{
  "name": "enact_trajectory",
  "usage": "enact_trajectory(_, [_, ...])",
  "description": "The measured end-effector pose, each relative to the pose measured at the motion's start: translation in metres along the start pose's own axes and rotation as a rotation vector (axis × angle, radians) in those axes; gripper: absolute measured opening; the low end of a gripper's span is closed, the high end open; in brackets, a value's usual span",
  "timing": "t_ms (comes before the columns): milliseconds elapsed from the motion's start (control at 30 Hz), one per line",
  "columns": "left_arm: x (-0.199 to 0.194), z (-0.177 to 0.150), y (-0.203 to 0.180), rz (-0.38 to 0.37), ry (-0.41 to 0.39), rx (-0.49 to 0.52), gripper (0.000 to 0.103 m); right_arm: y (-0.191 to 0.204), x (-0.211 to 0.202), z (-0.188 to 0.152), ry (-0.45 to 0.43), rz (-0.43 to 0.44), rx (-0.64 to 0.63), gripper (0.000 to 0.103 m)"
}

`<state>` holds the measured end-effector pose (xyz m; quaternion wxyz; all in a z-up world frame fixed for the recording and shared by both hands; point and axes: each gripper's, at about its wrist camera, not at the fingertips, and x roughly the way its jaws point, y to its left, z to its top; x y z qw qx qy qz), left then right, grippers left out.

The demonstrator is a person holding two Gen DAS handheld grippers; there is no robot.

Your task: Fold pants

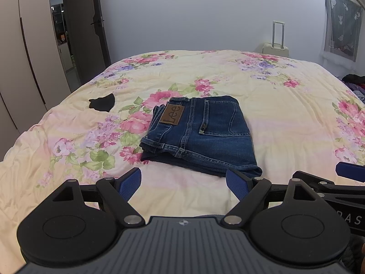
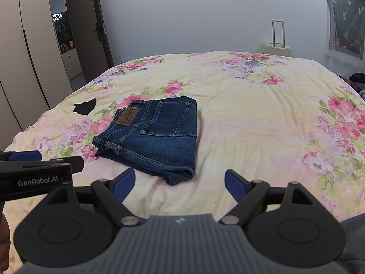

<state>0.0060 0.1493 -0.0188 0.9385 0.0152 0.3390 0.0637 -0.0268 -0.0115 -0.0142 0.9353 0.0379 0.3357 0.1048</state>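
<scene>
Dark blue jeans [image 1: 200,132] lie folded into a compact rectangle on the floral bedspread [image 1: 285,118], brown Lee patch and back pocket facing up. They also show in the right wrist view [image 2: 155,134]. My left gripper [image 1: 183,182] is open and empty, just in front of the jeans' near edge. My right gripper [image 2: 180,183] is open and empty, near the jeans' near right corner. The right gripper's finger [image 1: 349,171] shows at the right edge of the left wrist view; the left gripper's body [image 2: 38,173] shows at the left of the right wrist view.
A small black cloth [image 1: 102,105] lies on the bed left of the jeans. A cream suitcase [image 1: 276,48] stands against the far wall. A wardrobe [image 1: 29,52] and an open door [image 1: 84,29] are at the left. Dark clothes [image 1: 355,84] lie at the right edge.
</scene>
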Motion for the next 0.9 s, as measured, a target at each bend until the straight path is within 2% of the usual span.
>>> enact_trajectory(900, [-0.0092, 0.005, -0.0064, -0.002, -0.031, 0.019, 0.098, 0.0009, -0.002, 0.0017, 0.004, -0.002, 0.009, 0.082])
